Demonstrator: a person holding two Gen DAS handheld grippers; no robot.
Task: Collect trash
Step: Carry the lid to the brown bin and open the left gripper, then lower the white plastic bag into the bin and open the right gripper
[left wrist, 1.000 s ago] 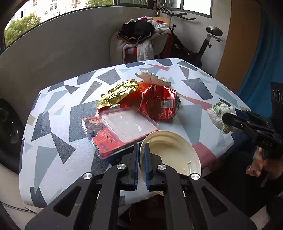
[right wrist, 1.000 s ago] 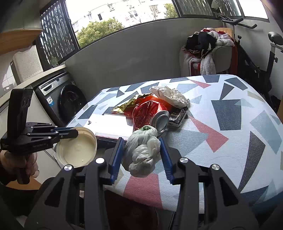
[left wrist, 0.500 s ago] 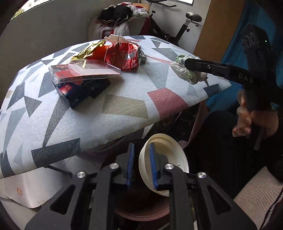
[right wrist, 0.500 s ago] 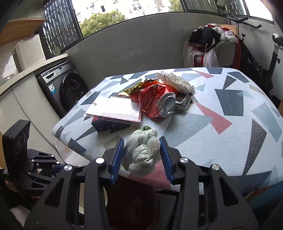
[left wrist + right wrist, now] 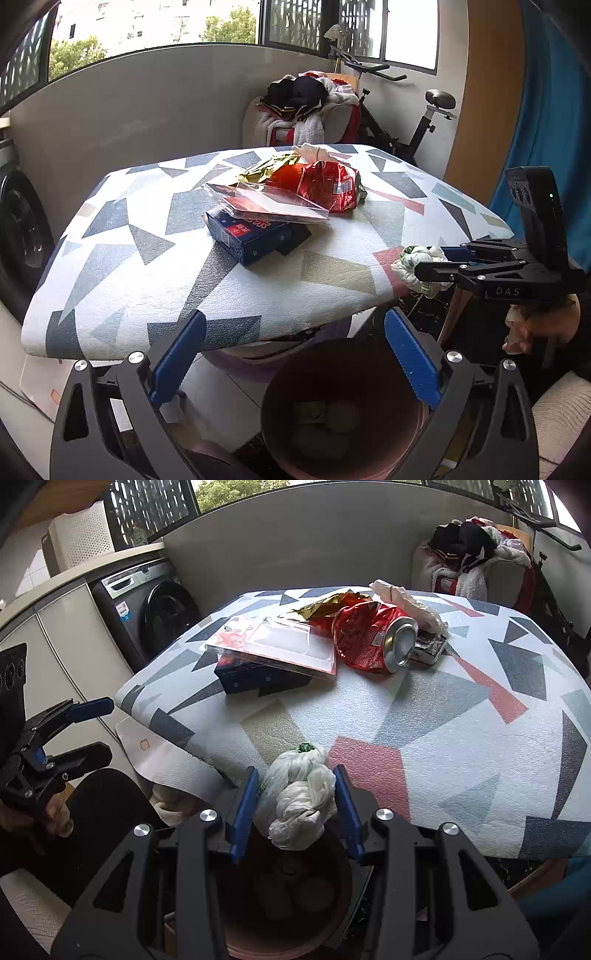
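Below the table edge, a brown bin point(image 5: 341, 410) stands with pale scraps at its bottom. Over it the left gripper point(image 5: 295, 356) hangs with jaws wide apart and nothing between them. The right gripper point(image 5: 295, 805) is clamped on a crumpled white bag point(image 5: 301, 795), held above the bin's mouth, just off the table point(image 5: 461, 746). Farther back on the patterned cloth, a clear plastic tray point(image 5: 273, 648) lies on a blue box point(image 5: 258, 679). Beside them rests a crushed red can point(image 5: 373, 638), with gold foil point(image 5: 325, 607) and a white wrapper point(image 5: 402, 598) behind it.
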